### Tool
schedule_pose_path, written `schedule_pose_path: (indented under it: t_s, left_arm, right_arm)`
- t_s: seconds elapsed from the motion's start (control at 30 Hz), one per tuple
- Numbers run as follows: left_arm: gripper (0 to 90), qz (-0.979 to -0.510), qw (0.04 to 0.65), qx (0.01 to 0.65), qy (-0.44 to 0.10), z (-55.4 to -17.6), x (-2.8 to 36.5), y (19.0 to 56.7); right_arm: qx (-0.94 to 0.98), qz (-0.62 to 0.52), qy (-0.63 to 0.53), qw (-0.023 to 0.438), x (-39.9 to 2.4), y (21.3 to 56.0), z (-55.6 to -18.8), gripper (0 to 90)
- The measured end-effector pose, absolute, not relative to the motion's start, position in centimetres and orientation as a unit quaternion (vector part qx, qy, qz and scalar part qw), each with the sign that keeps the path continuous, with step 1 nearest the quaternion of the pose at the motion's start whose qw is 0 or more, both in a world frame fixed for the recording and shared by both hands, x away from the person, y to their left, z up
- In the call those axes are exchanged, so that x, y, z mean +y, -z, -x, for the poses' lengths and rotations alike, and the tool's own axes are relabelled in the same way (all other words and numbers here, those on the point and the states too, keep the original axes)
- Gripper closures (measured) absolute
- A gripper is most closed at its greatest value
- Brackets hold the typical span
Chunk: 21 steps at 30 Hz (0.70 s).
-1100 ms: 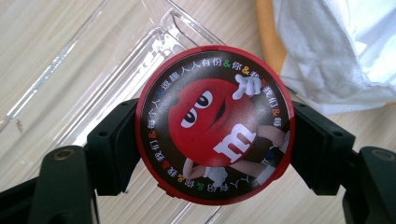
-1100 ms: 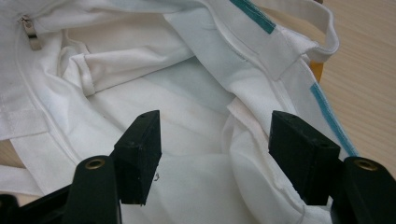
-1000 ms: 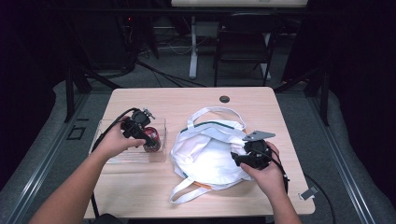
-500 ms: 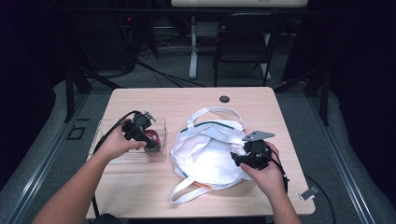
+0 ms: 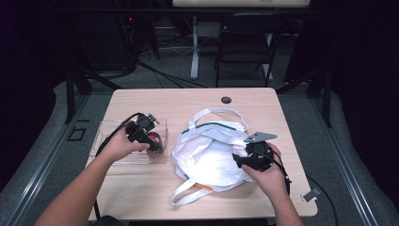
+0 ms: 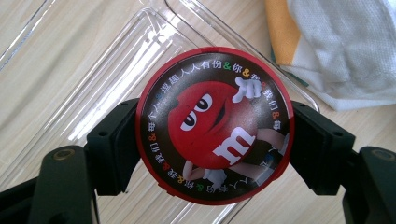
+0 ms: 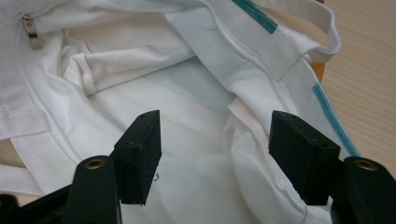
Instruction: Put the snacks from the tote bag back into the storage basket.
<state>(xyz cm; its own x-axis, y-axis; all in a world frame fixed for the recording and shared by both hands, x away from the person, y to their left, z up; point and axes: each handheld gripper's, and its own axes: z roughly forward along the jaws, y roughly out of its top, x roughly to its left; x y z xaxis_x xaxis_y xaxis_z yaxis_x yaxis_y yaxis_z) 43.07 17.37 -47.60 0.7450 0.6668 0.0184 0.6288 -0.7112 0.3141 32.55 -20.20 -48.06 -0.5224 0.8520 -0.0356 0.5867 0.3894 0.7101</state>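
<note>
Black pads of the left gripper (image 6: 212,154) clamped the round red candy tin (image 6: 214,125) by its rim, just above the clear plastic tray (image 5: 113,141) at the table's left. The right gripper (image 7: 215,154), jaws wide and gripping nothing, lay over the white tote bag (image 5: 207,150) at the right. A good move probably needed the right jaws to pinch and lift the bag's rim, so the tin could travel level into the opening.

The high view is looking forward and down from above the near edge of the light wooden table (image 5: 197,101). The left gripper view is looking closely down along its jaws into the clear plastic tray (image 6: 154,32). The right gripper view is facing closely into the white cloth bag (image 7: 187,135), whose edge the left gripper view is sharing.
</note>
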Motion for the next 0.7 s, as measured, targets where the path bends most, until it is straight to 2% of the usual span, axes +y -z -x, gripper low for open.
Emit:
schedule_pose_path:
  t_s: [0.7]
  left_arm:
    - [25.8, -0.921, 0.139, 0.359, -0.054, -43.4, 17.5, 48.9]
  right_arm:
    - [0.807, -0.446, -0.33, 0.202, -20.2, 48.1, -32.6, 34.5]
